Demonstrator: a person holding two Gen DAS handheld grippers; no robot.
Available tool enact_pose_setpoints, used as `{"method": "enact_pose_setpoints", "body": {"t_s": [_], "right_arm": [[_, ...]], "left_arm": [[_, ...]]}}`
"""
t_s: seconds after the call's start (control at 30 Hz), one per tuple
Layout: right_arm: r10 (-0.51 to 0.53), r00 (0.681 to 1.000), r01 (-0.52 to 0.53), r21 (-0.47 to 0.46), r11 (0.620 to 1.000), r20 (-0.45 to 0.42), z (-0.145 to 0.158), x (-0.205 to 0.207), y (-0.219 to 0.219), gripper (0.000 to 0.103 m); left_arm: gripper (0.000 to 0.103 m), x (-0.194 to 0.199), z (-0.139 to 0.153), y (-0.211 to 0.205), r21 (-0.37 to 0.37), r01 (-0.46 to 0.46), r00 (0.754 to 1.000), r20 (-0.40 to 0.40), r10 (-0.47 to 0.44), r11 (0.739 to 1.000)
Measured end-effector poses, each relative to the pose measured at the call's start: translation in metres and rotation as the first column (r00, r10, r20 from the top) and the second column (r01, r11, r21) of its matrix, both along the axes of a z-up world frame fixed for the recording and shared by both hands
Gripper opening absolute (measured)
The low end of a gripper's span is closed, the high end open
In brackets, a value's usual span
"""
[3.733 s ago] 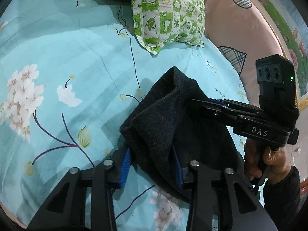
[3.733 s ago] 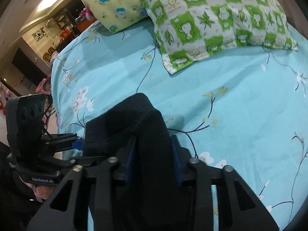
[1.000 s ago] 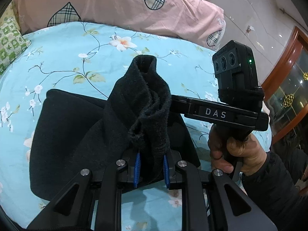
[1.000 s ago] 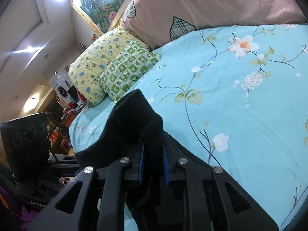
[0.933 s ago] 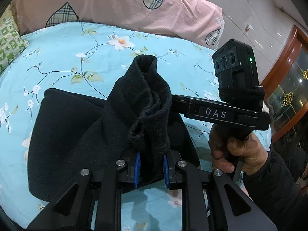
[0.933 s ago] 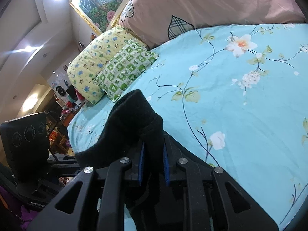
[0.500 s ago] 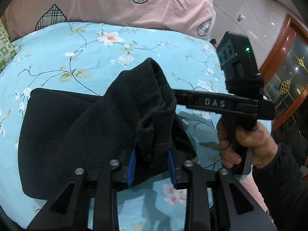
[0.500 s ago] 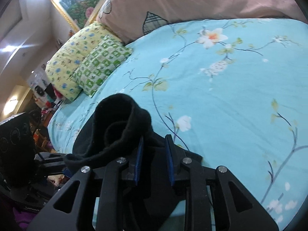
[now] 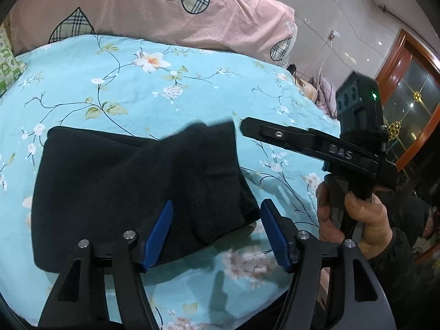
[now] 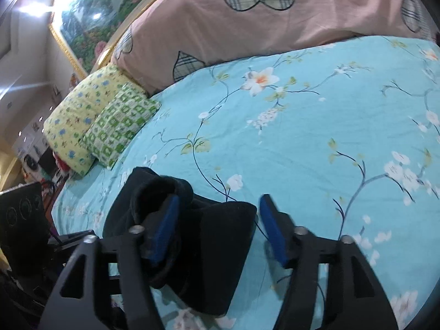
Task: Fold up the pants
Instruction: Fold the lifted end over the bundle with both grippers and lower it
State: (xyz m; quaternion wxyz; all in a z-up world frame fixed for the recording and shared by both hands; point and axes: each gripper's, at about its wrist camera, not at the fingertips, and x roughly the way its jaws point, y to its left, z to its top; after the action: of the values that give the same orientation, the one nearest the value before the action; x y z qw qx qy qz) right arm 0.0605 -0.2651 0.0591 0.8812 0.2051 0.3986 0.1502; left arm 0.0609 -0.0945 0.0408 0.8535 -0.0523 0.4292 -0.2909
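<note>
Floral cotton bedsheet [image 9: 115, 96] — fuzzy black pants [image 9: 110, 181]

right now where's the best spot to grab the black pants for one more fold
Take the black pants at the near right corner of the folded stack, where the layers end in a thick raised edge. Come from the bed's near side, gripper low, one finger sliding under that edge. The far edge lies flat on the sheet.

two close wrist views over bed [image 9: 192, 93]
</note>
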Motion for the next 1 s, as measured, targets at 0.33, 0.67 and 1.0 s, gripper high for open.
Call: {"method": "enact_pose_setpoints", "body": {"t_s": [0.33,0.67,1.0], "right_arm": [[-0.007,0.999,0.008,-0.048,0.999,0.032,0.021,-0.018,0.028,0.082],[-0.019,1.0,0.019,-0.117,0.993,0.003,0.02,-0.028,0.062,0.089],[-0.034,0.999,0.03,-0.171,0.985,-0.023,0.015,-0.032,0.08,0.092]], "left_arm": [[0.069,-0.002,0.005,0.033,-0.038,-0.067,0.998,0.001,0.067,0.997],[0.072,0.003,0.003,0.083,-0.069,-0.186,0.982,-0.01,0.186,0.98],[0.076,0.011,-0.006,0.12,-0.081,-0.276,0.961,-0.04,0.273,0.958]]}}
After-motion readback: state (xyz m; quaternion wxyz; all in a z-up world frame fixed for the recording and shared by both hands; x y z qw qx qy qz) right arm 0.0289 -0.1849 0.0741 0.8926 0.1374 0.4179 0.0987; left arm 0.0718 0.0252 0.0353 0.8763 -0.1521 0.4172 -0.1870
